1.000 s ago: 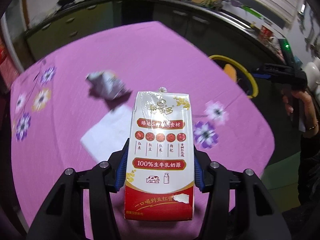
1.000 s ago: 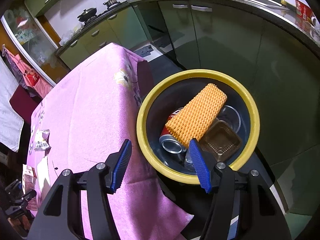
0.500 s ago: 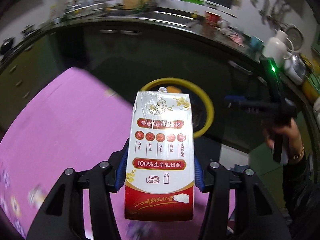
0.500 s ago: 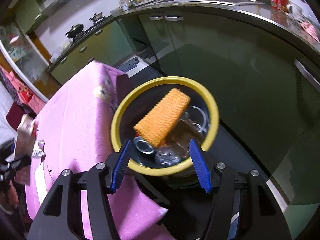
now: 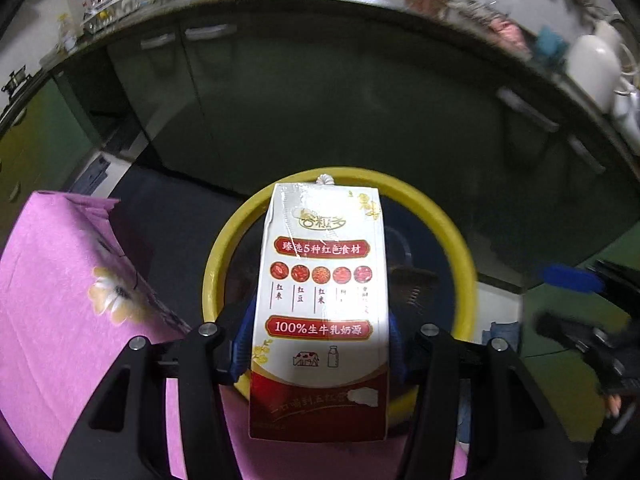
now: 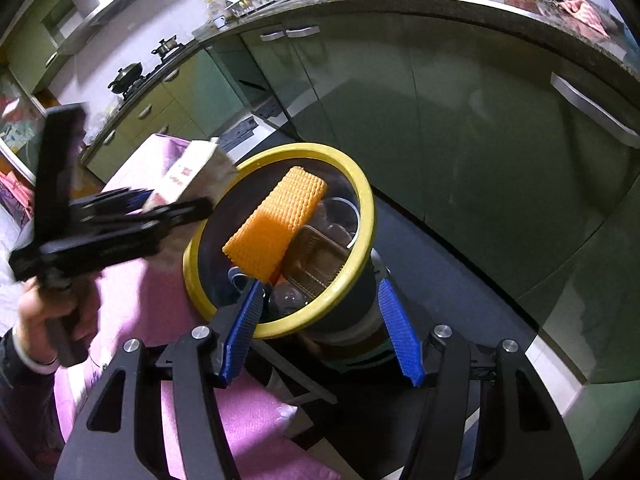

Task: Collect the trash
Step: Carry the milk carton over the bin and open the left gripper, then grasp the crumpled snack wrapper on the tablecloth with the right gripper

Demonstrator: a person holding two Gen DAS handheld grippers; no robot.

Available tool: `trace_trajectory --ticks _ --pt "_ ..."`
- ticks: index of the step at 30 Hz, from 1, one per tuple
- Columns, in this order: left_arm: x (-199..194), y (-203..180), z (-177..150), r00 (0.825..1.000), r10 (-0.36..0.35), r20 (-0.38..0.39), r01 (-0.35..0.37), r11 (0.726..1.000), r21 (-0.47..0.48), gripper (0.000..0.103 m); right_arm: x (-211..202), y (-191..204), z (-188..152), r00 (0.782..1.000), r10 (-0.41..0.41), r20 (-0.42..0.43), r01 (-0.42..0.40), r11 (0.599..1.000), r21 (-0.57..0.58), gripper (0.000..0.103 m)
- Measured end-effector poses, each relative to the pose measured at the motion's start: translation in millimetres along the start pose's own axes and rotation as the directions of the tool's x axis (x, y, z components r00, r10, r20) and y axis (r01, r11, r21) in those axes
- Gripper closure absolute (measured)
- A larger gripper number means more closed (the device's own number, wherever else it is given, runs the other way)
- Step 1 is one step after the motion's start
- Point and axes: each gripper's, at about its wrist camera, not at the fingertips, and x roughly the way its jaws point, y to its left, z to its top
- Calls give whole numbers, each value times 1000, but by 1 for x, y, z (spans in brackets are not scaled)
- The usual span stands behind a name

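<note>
Gripping the white-and-red cardboard milk carton (image 5: 320, 304) by its side walls, the left tongs (image 5: 320, 344) held it above the yellow-rimmed black bin (image 5: 460, 248). It seemed light and crushable, so the firm lower walls suited best. Beside the bin, the right tongs (image 6: 320, 332) stood wide, empty. The carton hid the bin's contents.

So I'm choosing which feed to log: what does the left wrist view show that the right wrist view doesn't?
Left wrist only: the milk carton's printed front, clamped in the left hand-held gripper.
Right wrist only: the bin's contents, an orange foam sleeve and a brown plastic tray, beyond the open right hand-held gripper.
Both: the yellow-rimmed bin beside the pink tablecloth.
</note>
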Motion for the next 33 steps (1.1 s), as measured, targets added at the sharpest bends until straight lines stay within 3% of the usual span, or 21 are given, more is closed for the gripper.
trace_trajectory --ticks 2,7,11,16,22,26,30,33 --pt "9 3 2 1000 -6 -25 6 1000 -15 30 0 0 0 1000 -1 -3 1 1000 -3 42" --pt "-2 12 -4 1000 -18 -10 18 999 -42 28 -4 7 -1 1000 -1 5 1 1000 -12 38" --pt "-57 20 -27 994 -60 87 63 997 -43 28 -8 17 -4 1000 2 5 -2 999 -33 38" --pt "-145 43 -80 966 -74 249 97 992 -82 22 -14 36 -5 1000 -14 10 14 997 -69 38" --pt "-220 92 -169 916 66 397 18 979 -205 17 -13 78 -7 1000 -9 -5 8 990 -140 38" --pt "-254 139 -234 856 236 460 -77 938 -339 13 -2 130 -15 998 38 -46 -47 971 -236 38" --pt "-278 195 -288 783 412 466 -135 844 -519 11 13 196 -25 989 105 -104 -135 927 -350 37" --pt "-287 237 -328 712 542 446 -163 746 -646 10 25 255 -37 974 172 -148 -221 867 -446 37"
